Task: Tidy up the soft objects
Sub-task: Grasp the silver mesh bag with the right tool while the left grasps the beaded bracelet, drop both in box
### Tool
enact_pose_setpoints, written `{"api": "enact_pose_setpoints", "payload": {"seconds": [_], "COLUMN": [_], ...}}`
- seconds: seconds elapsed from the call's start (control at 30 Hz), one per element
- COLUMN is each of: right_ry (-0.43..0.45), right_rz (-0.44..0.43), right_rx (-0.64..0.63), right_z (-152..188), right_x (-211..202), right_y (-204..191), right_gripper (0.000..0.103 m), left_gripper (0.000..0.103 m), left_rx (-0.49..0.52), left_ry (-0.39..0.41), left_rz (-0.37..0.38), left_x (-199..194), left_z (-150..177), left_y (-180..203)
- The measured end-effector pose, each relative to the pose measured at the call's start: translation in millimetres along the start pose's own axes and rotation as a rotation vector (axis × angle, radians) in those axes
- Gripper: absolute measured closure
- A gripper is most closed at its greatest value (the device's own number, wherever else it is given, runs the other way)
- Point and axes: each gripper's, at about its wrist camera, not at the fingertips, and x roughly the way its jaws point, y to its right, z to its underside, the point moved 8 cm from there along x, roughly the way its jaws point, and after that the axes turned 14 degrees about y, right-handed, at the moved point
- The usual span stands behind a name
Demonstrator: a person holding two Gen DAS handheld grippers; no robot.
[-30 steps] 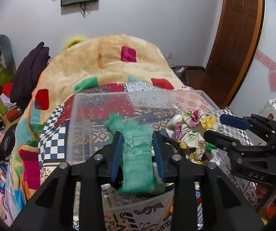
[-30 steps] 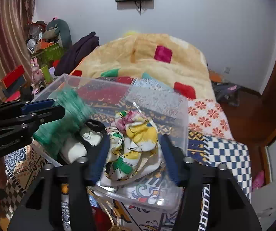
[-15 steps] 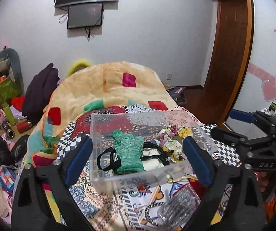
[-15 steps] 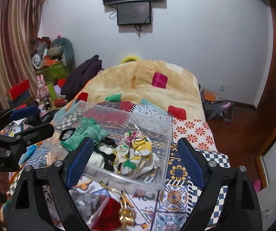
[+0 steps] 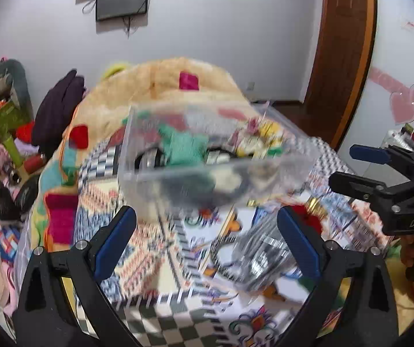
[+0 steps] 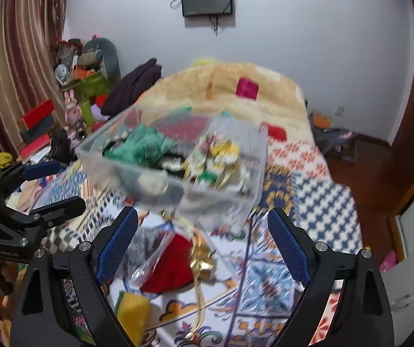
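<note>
- Left wrist view: our left gripper [image 5: 207, 228] is spread wide w/ nothing between the blue pads [image 5: 114, 240]. It hangs above the patterned bedspread [image 5: 163, 248], near side of the clear bin [image 5: 207, 173].
- Bin sits on the bed; inside we see a green knit piece [image 5: 183, 144] toward the left and a floral cloth [image 5: 261, 138] toward the right, plus a dark strap-like item we can't ID (blurred).
- In front of the bin, a silvery packet [image 5: 261, 257] lies on the bedspread, just beside something red [image 5: 308, 219]. Right gripper [image 5: 363, 170] shows at the frame's right edge.
- Right wrist view: our right gripper [image 6: 201, 240] is also wide apart and empty, above the bedspread [image 6: 267, 283] in front of the bin [image 6: 175, 185].
- Green piece [image 6: 140, 144] and floral cloth [image 6: 218, 156] are both in the bin. Loose on the bed near us: a red pouch [image 6: 172, 263] w/ gold trim and a yellow sponge-like item [image 6: 131, 312].
- Step, as we judge it: two soft items are binned and we're between picks. Next move prob. calls for lowering over a loose item, e.g. the red pouch, centring it between the pads, then closing. Blur makes exact edges uncertain.
</note>
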Motion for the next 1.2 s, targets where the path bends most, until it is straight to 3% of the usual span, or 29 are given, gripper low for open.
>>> {"api": "enact_pose_setpoints", "payload": {"seconds": [0.17, 0.23, 0.4, 0.67, 0.73, 0.8, 0.9, 1.07, 1.2], "right_ry": [-0.069, -0.084, -0.116, -0.197, -0.197, -0.213, -0.245, -0.221, -0.184], "right_rz": [-0.049, -0.08, -0.127, -0.173, -0.177, -0.202, -0.225, -0.231, -0.22], "right_rx": [0.04, 0.047, 0.019, 0.005, -0.001, 0.007, 0.013, 0.029, 0.021], "right_z": [22.8, 26.1, 33.6, 51.9, 52.9, 55.6, 63.1, 58.5, 50.1], "right_x": [6.6, 9.9, 16.4, 32.0, 32.3, 33.7, 37.5, 33.4, 27.4], "right_y": [-10.2, -18.4, -42.1, -58.4, -60.2, -62.4, -64.5, -63.1, -61.6], "right_gripper": [0.013, 0.013, 0.013, 0.018, 0.021, 0.038, 0.052, 0.072, 0.079], "left_gripper": [0.005, 0.018, 0.031, 0.059, 0.071, 0.083, 0.095, 0.097, 0.098], "left_rx": [-0.038, -0.06, -0.099, -0.044, -0.046, -0.048, -0.035, -0.048, -0.054], "left_ry": [-0.045, -0.065, -0.111, -0.147, -0.146, -0.15, -0.15, -0.138, -0.106], "left_rz": [-0.03, -0.027, 0.017, 0.035, 0.045, 0.061, 0.076, 0.078, 0.072], "left_x": [3.2, 6.3, 16.0, 26.2, 27.1, 28.2, 29.3, 26.3, 17.3], "left_z": [25.4, 31.9, 43.7, 54.7, 53.9, 54.4, 55.7, 54.5, 47.6], "left_y": [-17.8, -22.8, -21.7, -8.6, -6.6, -3.3, 3.3, 3.2, -0.3]}}
